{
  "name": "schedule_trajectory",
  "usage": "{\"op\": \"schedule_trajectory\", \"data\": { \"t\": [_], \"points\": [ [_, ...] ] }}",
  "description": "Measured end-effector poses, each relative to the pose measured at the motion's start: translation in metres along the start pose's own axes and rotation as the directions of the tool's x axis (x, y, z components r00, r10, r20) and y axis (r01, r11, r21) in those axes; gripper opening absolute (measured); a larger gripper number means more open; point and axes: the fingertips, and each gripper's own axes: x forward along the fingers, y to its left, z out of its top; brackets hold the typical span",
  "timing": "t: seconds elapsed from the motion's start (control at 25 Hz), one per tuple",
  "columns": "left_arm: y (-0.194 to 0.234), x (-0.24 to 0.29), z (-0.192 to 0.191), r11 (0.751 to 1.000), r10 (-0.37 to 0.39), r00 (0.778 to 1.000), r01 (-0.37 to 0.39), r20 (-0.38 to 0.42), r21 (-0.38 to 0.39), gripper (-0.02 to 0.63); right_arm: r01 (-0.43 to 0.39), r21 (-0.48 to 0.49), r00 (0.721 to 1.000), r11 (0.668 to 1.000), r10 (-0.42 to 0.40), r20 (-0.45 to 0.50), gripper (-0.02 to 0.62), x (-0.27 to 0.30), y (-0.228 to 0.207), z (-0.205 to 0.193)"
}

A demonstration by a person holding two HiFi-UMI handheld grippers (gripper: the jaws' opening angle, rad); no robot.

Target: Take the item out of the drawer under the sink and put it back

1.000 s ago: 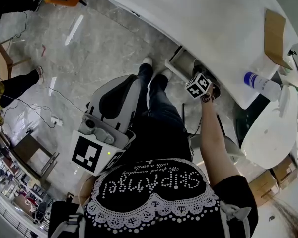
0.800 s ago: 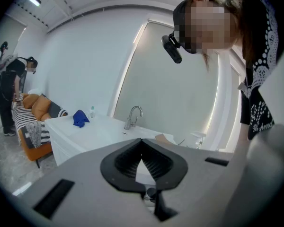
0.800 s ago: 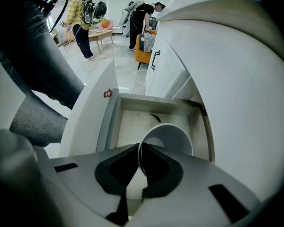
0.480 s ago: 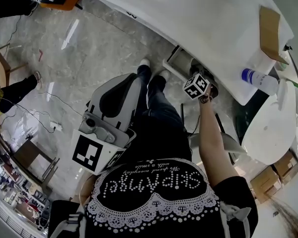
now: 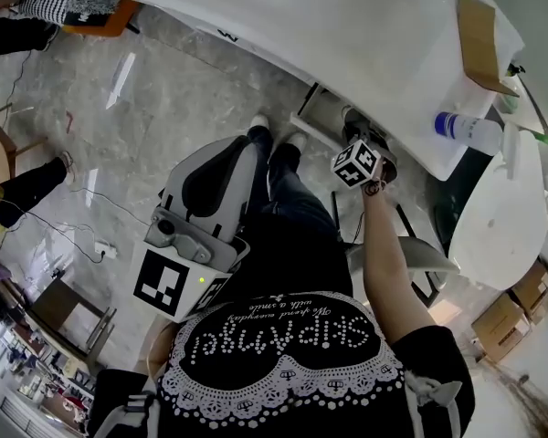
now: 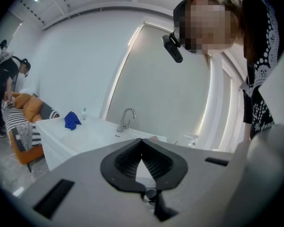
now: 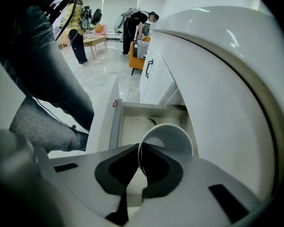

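Far left, by the orange sofa (image 6: 31, 109), a bystander (image 6: 2, 86) bends over. On the white counter (image 5: 393, 44) nr that end there's a blue cloth (image 6: 72, 120), then a chrome faucet (image 6: 126, 118).

The left gripper (image 6: 142, 142) is held in close to the person's body, pointing roughly level across the room. Jaws are closed tip to tip w/ nothing betw. them. Its marker cube (image 5: 169, 281) sits low by the black top.

Middle: person's legs in jeans (image 5: 297, 208), feet right at the cabinet front.

Right of that, arm stretched out, the right gripper (image 7: 138, 144) points steeply down under the counter edge. Jaws are pinched on the rim of a white cup (image 7: 173, 136), one jaw inside the rim, one outside. The cup is tipped, mouth toward the gripper, & hangs over the pulled-out drawer (image 7: 116, 126). Can't tell if it touches the drawer floor. A small dark bit lies at the back of the drawer, too small to ID.

Further right on the counter: a piece of cardboard (image 5: 479, 30), & a clear bottle w/ blue cap (image 5: 466, 132) lying on its side nr the edge.
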Motion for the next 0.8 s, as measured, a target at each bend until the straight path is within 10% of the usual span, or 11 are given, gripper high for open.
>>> {"op": "schedule_trajectory", "data": {
  "t": [0.8],
  "points": [
    [-0.024, 0.011, 0.004, 0.995, -0.095, 0.995, 0.094, 0.016, 0.036, 0.003, 0.076, 0.059, 0.995, 0.995, -0.08, 0.06, 0.025, -0.035, 0.001, 0.0]
  ]
}}
